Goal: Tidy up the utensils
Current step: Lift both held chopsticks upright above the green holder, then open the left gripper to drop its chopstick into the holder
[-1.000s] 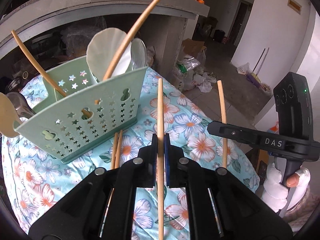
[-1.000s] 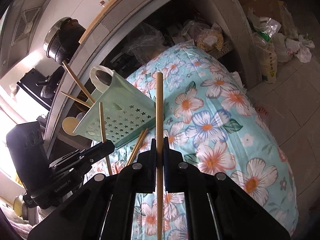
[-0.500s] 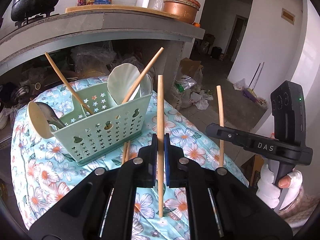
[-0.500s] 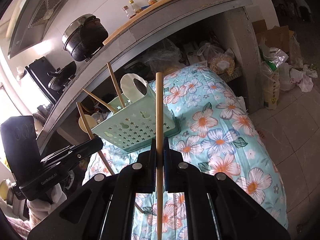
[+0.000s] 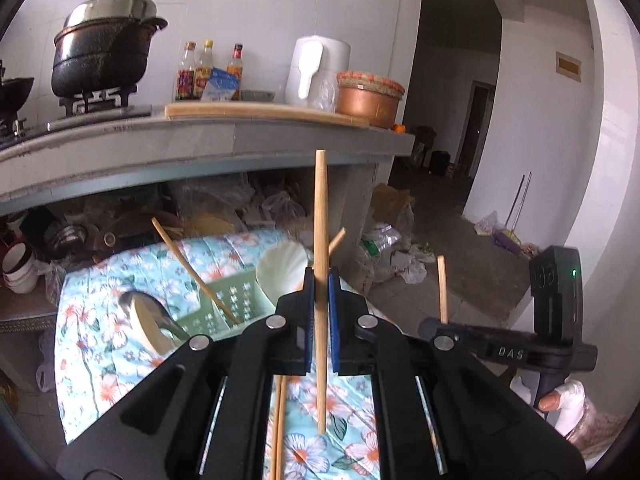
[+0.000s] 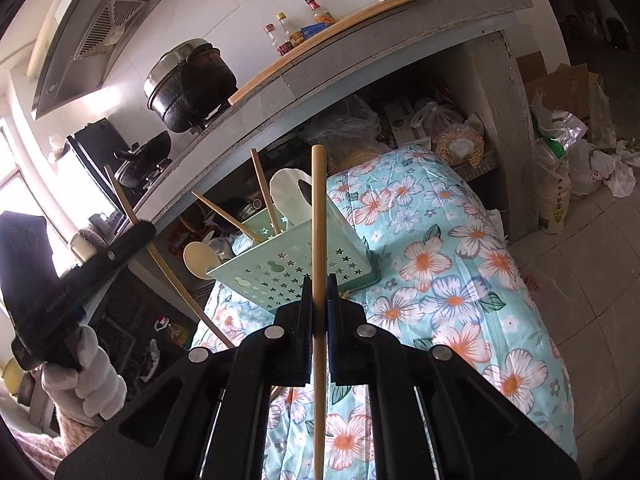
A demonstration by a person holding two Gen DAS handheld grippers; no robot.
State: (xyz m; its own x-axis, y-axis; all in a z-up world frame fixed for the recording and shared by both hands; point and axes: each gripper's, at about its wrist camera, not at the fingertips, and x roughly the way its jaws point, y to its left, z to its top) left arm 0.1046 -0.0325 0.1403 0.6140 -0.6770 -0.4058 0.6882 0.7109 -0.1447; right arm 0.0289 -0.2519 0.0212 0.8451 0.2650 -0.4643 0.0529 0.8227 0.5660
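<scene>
Left wrist view: the floral-clothed counter point(image 5: 96, 320) now sits lower in frame than a second ago, since both claws have lifted. The green caddy point(image 5: 228, 308), then close at 10 o'clock, lies below at 9 o'clock with spoons and sticks in it. The left claw point(image 5: 319, 312) stays clenched on a chopstick point(image 5: 320, 216); the right claw point(image 6: 319, 312) likewise grips its chopstick point(image 6: 318, 216). Two more chopsticks point(image 5: 279, 428) lie on the cloth. Likely next: dropping both sticks into the caddy.
</scene>
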